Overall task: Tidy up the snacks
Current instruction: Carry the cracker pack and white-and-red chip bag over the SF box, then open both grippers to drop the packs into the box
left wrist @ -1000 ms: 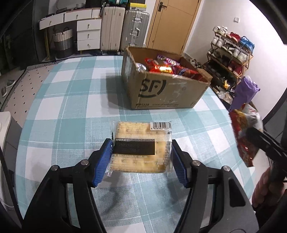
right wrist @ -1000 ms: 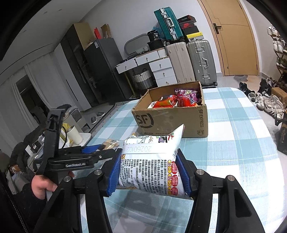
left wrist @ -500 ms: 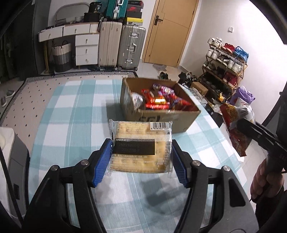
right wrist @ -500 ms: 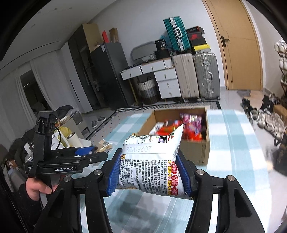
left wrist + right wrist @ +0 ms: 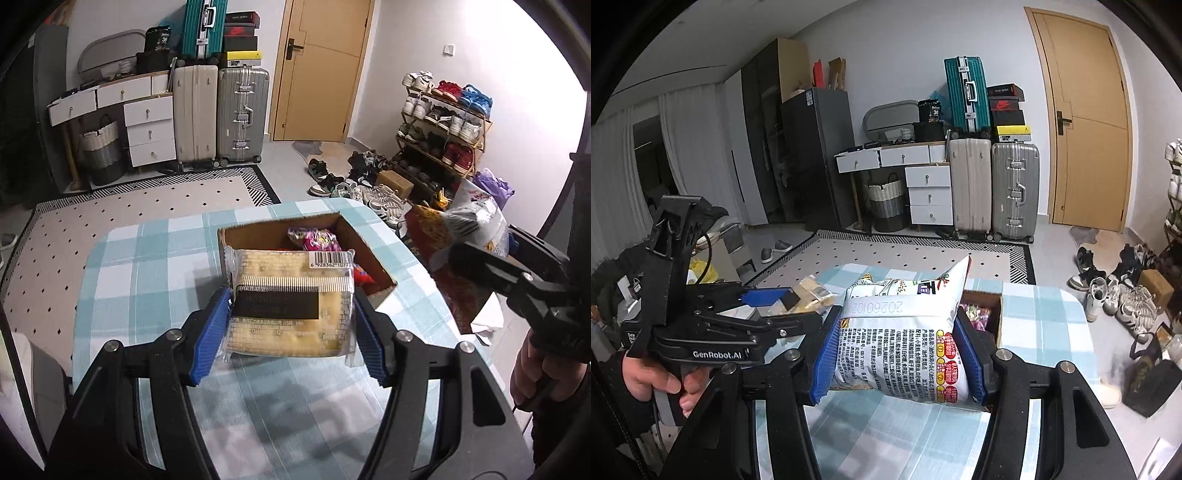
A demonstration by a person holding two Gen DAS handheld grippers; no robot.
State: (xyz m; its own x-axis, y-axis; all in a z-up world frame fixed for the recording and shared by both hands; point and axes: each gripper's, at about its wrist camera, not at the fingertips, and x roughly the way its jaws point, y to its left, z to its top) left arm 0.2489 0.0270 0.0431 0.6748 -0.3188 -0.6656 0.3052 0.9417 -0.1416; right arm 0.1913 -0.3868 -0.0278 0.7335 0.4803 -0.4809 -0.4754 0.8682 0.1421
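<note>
Crinkly film wraps your crackers, clamped by the left gripper; brittle, so squeeze gently. Your right gripper pinches the puffy, light chip bag mid-body.

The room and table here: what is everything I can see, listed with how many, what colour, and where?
cracker pack: one, yellow, in left gripper
chip bag: one, white, in right gripper
cardboard box: one, brown, on table, snacks inside
tablecloth: one, teal-white check
suitcases: three, beige, silver, teal, by wall
door: one, tan
drawers: white, beside suitcases
shoe rack: one, right wall
hands: two, holding grippers
</note>
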